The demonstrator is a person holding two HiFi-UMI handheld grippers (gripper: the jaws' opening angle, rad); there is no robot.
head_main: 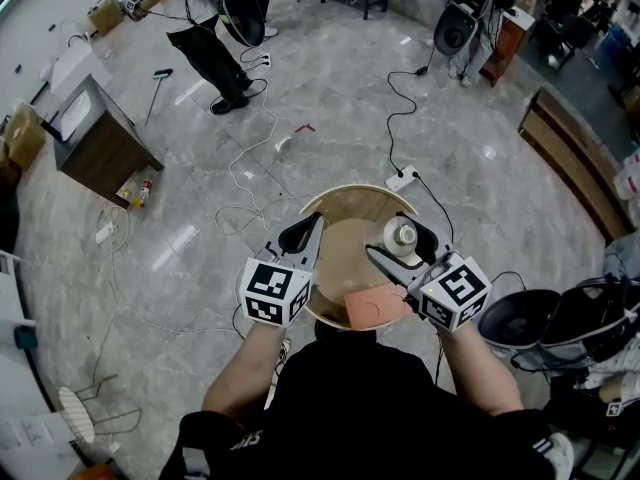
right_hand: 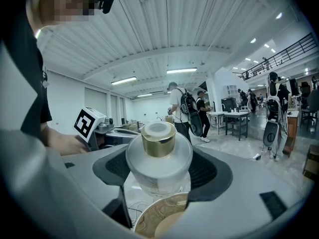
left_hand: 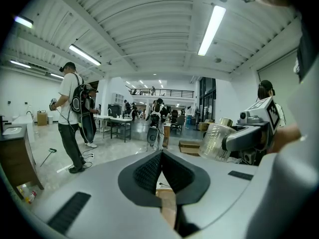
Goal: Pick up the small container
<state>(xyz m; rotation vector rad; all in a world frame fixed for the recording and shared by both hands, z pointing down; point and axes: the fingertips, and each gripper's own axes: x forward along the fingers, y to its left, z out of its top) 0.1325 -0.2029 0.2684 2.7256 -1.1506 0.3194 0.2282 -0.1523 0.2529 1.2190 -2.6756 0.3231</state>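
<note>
The small container (head_main: pixel 403 234) is a clear round jar with a gold cap. My right gripper (head_main: pixel 401 240) is shut on it, one pad on each side of its body. In the right gripper view the container (right_hand: pixel 158 158) stands upright between the pads of the right gripper (right_hand: pixel 159 171), above the round wooden table (right_hand: pixel 157 218). My left gripper (head_main: pixel 306 232) hovers over the left half of the table (head_main: pixel 335 196), shut with nothing in it. In the left gripper view the left gripper (left_hand: pixel 160 157) has its pads together, and the container (left_hand: pixel 217 141) shows to the right.
An orange square pad (head_main: pixel 372 306) lies at the table's near edge. Cables and a power strip (head_main: pixel 401 178) run over the floor beyond. A dark cabinet (head_main: pixel 95 140) stands far left, a person (head_main: pixel 215 48) at the back, black round gear (head_main: pixel 520 320) to the right.
</note>
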